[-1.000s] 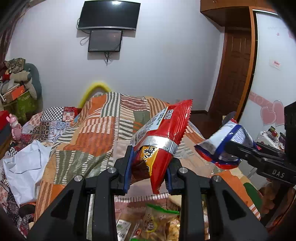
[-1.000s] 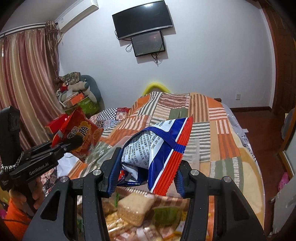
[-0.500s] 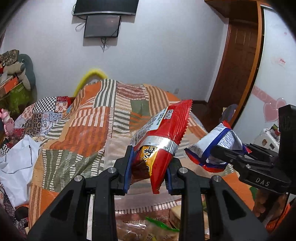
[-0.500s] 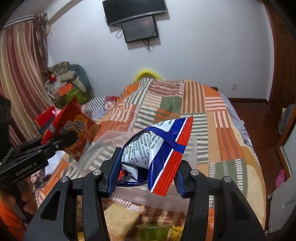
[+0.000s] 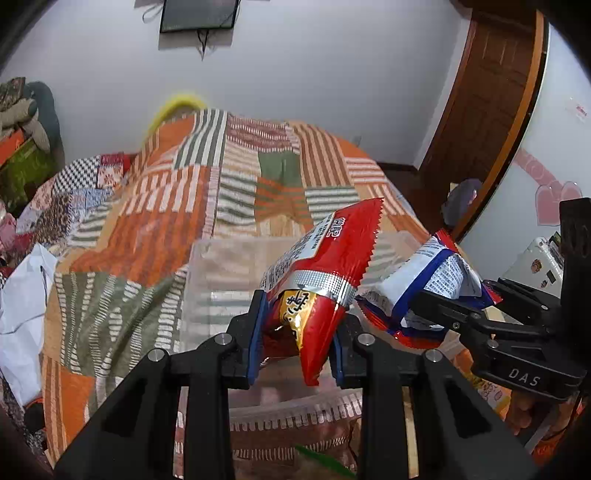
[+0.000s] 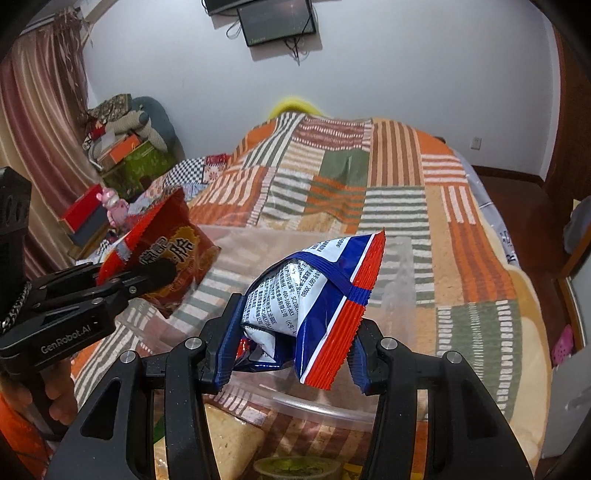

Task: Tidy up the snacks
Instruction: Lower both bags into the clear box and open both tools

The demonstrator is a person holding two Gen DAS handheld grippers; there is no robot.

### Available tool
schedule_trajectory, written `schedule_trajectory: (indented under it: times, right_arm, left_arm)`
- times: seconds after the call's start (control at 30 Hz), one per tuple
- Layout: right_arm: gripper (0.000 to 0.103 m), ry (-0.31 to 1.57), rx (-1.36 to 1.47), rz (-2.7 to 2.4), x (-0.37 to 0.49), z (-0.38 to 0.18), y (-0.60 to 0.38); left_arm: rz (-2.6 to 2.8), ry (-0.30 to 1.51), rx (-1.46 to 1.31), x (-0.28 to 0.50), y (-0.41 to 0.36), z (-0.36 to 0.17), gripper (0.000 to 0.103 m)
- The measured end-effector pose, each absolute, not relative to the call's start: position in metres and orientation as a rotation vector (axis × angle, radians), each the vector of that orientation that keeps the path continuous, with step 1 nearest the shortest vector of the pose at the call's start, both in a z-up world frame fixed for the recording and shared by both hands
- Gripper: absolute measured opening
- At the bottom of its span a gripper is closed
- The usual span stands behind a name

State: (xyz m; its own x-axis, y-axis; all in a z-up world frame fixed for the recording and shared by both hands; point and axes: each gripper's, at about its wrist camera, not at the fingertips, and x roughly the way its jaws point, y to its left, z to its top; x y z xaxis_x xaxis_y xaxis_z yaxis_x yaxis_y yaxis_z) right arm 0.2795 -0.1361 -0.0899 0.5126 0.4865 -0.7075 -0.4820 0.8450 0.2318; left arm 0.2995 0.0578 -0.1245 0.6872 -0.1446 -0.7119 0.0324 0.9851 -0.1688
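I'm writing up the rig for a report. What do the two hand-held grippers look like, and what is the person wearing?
Both are black, each with two fingers tipped in blue pads. The left hand-held gripper reads "GenRobot.AI" on its side and has a small chain; the right hand-held gripper reads "DAS". The sleeves are orange.

Home bedroom, quilted bed [image 5: 229, 192], wall-mounted screen [image 6: 277, 18]

White walls [image 5: 332, 74], a wall-mounted screen [image 6: 277, 20], striped curtain [image 6: 33, 122], wooden door [image 5: 480, 92], patchwork-covered bed [image 6: 369, 177]
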Motion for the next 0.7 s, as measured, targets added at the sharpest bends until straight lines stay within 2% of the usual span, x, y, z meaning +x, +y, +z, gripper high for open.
schedule_trajectory:
  times: [0.27, 0.4, 0.57, 0.7]
  right_arm:
    - [0.047, 0.912, 0.005, 0.589, 0.286, -0.100, -0.131]
    - [0.049, 0.908, -0.014, 0.574, 0.286, -0.100, -0.130]
    - [0.052, 0.905, 0.000, 0.568, 0.284, -0.095, -0.137]
    - [0.053, 0.889, 0.007, 0.565, 0.278, -0.086, -0.143]
  left_arm:
    - [-0.086, 0.860, -0.134, 0.305, 0.055, -0.139, 0.030]
    - [-0.078, 0.862, -0.129, 0.304, 0.054, -0.138, 0.034]
    - [-0.064, 0.848, -0.140, 0.295, 0.056, -0.131, 0.057]
    - [-0.036, 0.813, -0.140, 0.281, 0.060, -0.119, 0.058]
